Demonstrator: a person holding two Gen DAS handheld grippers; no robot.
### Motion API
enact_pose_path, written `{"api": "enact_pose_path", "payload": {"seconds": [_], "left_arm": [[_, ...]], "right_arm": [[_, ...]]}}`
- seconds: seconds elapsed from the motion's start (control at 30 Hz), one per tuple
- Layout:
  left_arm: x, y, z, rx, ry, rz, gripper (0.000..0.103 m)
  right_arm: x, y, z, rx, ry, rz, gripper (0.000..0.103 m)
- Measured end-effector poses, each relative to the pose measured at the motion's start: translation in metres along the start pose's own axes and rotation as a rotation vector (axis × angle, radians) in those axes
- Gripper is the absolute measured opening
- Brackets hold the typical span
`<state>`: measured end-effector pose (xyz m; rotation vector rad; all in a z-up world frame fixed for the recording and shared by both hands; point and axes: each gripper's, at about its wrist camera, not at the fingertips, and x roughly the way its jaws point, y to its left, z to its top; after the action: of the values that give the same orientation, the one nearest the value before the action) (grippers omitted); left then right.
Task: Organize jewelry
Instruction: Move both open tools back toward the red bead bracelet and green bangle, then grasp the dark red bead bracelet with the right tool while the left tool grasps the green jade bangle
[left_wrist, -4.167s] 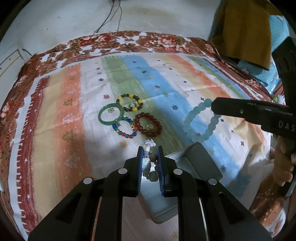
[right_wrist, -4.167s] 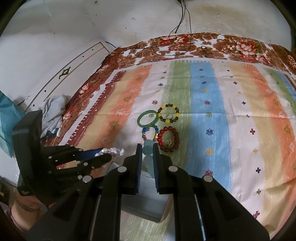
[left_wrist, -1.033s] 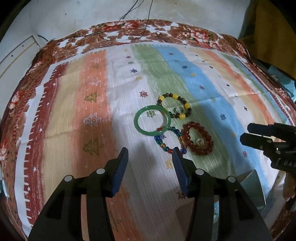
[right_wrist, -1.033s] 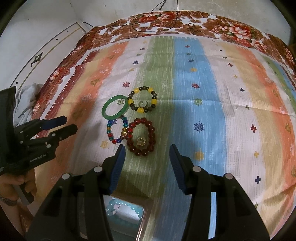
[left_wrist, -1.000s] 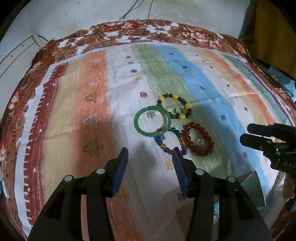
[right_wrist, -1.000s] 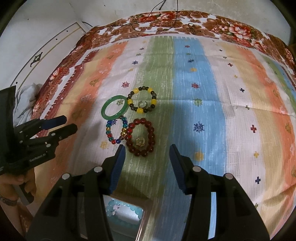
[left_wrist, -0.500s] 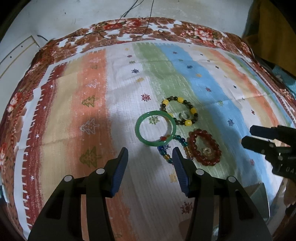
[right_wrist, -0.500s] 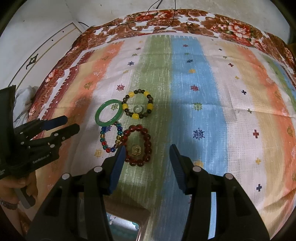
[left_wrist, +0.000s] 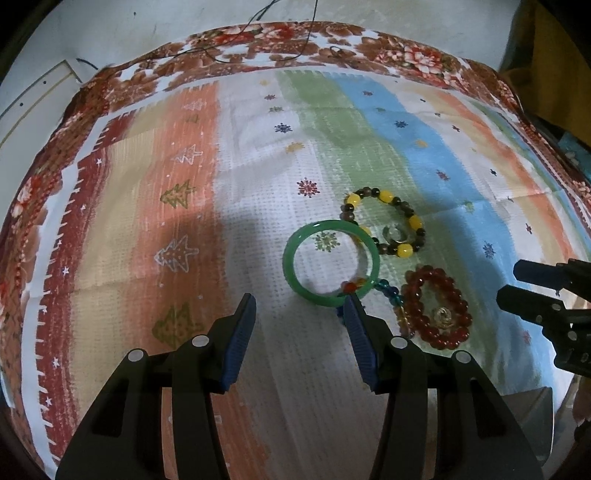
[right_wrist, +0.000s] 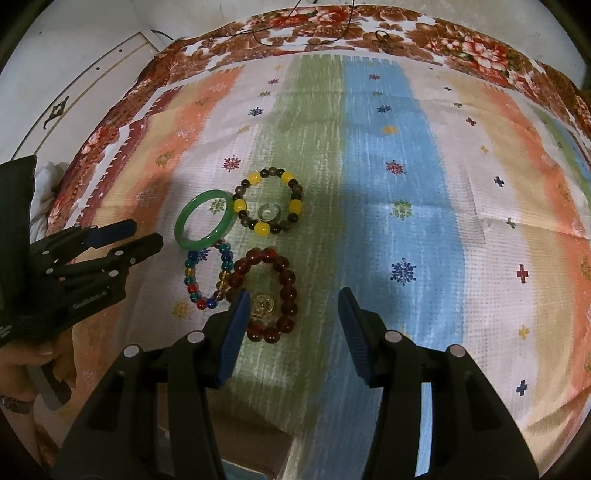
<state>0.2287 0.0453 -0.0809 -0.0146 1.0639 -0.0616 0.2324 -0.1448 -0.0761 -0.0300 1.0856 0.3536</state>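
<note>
Both grippers have let go of the pieces they carried a few seconds ago, the left a pale charm string and the right a light blue bracelet, and the blue one showed in the box a second ago, so that round of sorting looks done and a new pick is starting. In the last second both have closed in on the four pieces left on the cloth (right_wrist: 406, 184). The left gripper (left_wrist: 299, 328) is spread wide and empty, its right finger just short of the near edge of the green bangle (left_wrist: 330, 263) and covering part of the coloured bracelet (right_wrist: 207, 275), which the bangle overlaps. The right gripper (right_wrist: 291, 325) is equally wide and holds nothing; the red bracelet (right_wrist: 264, 293) lies just ahead of its left finger, with a small gold piece (right_wrist: 263, 305) inside the loop. Farther off sits the yellow-and-brown bracelet (right_wrist: 269, 201) touching the bangle, a ring (right_wrist: 269, 213) inside it. Only a grey corner of the box (left_wrist: 532, 417) shows, at the near right of the left view. My guess is the bangle goes next for the left and the red one for the right; overlapping loops could drag a neighbour along
</note>
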Motion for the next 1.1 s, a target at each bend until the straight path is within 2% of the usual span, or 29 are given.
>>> {"api": "enact_pose_path", "payload": {"seconds": [1.1], "left_arm": [[0.046, 0.011, 0.018, -0.044, 0.069, -0.018, 0.050]], "right_arm": [[0.054, -0.009, 0.014, -0.001, 0.125, -0.001, 0.051]]}}
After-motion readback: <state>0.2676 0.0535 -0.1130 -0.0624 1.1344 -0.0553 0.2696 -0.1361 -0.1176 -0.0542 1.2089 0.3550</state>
